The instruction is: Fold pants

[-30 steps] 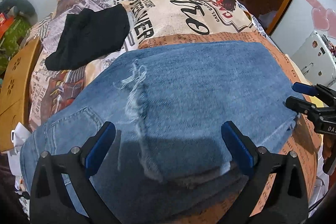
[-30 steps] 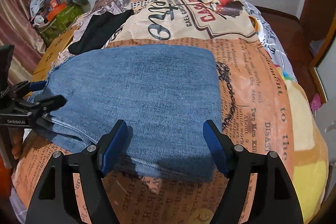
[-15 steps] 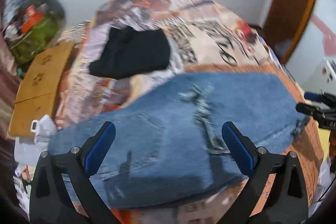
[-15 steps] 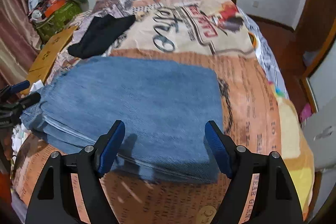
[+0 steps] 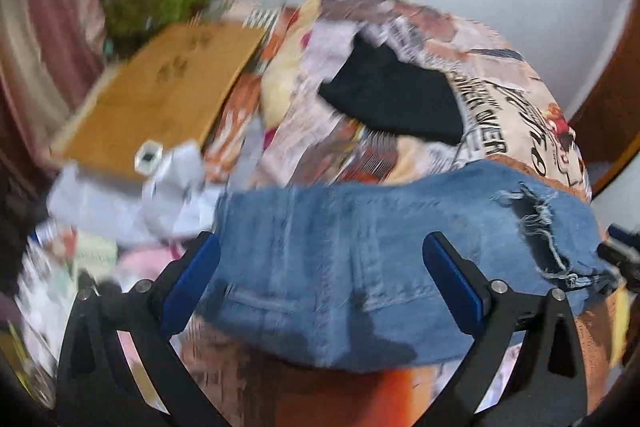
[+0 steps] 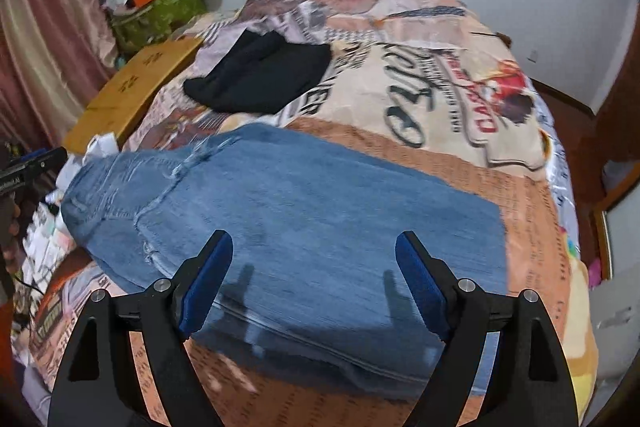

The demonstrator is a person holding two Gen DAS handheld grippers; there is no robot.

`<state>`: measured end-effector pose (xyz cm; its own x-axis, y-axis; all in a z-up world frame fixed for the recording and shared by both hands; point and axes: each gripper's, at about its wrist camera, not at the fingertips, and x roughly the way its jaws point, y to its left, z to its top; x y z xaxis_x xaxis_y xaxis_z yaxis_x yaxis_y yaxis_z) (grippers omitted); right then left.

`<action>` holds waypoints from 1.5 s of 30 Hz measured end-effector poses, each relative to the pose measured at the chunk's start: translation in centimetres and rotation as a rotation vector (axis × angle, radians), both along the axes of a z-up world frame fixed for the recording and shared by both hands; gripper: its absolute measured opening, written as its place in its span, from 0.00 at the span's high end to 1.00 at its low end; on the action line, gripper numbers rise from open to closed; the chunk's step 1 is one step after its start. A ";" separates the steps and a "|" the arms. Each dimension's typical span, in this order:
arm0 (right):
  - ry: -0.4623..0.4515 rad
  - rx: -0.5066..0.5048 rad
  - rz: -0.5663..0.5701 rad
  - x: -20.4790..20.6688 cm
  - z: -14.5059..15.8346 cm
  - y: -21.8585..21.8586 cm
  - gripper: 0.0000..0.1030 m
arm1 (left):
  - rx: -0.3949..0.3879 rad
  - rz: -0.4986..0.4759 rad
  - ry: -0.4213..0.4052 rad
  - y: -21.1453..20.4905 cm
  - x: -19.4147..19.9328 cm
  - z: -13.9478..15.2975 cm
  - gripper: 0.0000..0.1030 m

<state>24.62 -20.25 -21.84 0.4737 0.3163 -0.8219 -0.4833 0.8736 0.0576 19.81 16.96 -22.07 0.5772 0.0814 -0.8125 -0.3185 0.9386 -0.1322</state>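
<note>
Both grippers, left gripper (image 5: 320,283) and right gripper (image 6: 314,281), spread wide and empty over the jeans (image 6: 304,219) (already folded); I'd pinch both layers together at each end.

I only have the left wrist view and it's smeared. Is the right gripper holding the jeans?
Observer: No. The right gripper has just been opening its jaws; they stand wide above the jeans, pressing on nothing.
Operator: How does the jeans' far end look, past the rip?
Observer: It ends in a straight folded edge, flat on the bedspread.
Operator: And my left gripper, seen from that side?
Observer: The left gripper shows at the picture's left edge, beyond the waistband end, clear of the denim.
</note>
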 end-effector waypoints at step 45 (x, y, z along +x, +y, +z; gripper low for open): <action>0.074 0.040 0.028 -0.5 -1.5 -0.4 0.20 | -0.108 0.122 0.005 2.0 -0.2 -1.6 0.69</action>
<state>24.08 -20.60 -23.33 0.4029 0.3620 -0.8406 -0.5009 0.8559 0.1285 19.61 18.95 -23.71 0.5643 0.0628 -0.8232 -0.4303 0.8733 -0.2283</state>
